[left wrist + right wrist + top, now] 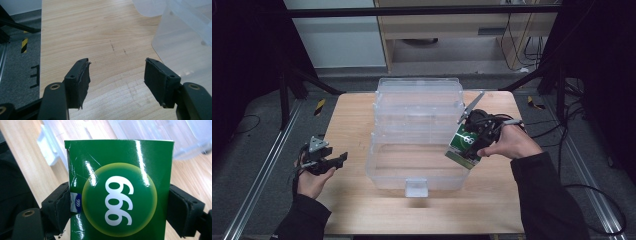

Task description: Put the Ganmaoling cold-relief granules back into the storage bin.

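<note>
A glossy green box (462, 152) printed with a yellow-green disc and white digits is clamped by its sides in my right gripper (468, 142), which hovers at the right rim of a clear plastic bin (377, 172). Up close in the right gripper view, the green box (120, 170) stands between the two black pads of the right gripper (120, 205), both pressing on it. My left gripper (341, 160) is held low at the table's left side, apart from the bin. In its own view the left gripper (117, 75) stands open over bare wood.
The bin's lid (419, 95) lies folded back toward the far edge, and a white latch (417, 187) sticks out at the front. The bin wall (180, 42) is to the right of the left gripper. Dark frame bars and cables surround the wooden table (352, 125).
</note>
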Demonstrator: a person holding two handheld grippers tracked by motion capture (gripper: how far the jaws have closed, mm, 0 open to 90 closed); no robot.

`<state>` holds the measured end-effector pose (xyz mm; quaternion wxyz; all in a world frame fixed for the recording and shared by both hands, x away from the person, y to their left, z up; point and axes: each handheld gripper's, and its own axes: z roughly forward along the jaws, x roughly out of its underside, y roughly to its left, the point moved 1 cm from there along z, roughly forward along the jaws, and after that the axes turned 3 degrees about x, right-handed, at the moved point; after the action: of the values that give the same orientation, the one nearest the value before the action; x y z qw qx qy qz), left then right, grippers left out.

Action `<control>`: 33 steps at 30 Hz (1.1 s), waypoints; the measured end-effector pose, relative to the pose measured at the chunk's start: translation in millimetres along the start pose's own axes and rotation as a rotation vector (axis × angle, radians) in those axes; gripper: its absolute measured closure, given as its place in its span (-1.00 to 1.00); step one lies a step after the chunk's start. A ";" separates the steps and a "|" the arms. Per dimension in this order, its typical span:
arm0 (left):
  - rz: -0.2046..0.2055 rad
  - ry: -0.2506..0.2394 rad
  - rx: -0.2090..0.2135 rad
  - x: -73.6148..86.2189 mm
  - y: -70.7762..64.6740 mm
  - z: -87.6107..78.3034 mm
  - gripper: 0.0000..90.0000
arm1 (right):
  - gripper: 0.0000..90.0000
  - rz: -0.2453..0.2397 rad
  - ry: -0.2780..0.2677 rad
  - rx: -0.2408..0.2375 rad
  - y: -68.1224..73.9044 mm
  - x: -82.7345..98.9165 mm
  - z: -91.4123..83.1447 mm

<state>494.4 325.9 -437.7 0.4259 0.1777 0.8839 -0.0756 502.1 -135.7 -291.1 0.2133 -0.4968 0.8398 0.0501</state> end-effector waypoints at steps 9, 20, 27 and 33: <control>-0.003 -0.001 0.001 0.3 1.0 -0.1 -0.20 | -0.60 -0.138 0.020 -0.051 1.7 -19.7 13.3; -0.002 -0.005 0.007 -0.2 -0.1 0.1 -0.20 | -0.61 -0.281 0.045 -0.101 7.6 -31.9 26.0; 0.002 0.000 0.009 0.1 -0.7 1.0 -0.20 | -0.61 -0.334 0.047 -0.122 8.8 -33.6 34.0; 0.003 -0.002 0.009 -0.1 -0.5 0.6 -0.20 | -0.61 -0.359 0.080 -0.132 11.3 -31.9 37.4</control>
<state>494.7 325.3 -438.1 0.4260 0.1807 0.8830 -0.0790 517.2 -93.0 -313.4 0.1523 -0.6532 0.7403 0.0462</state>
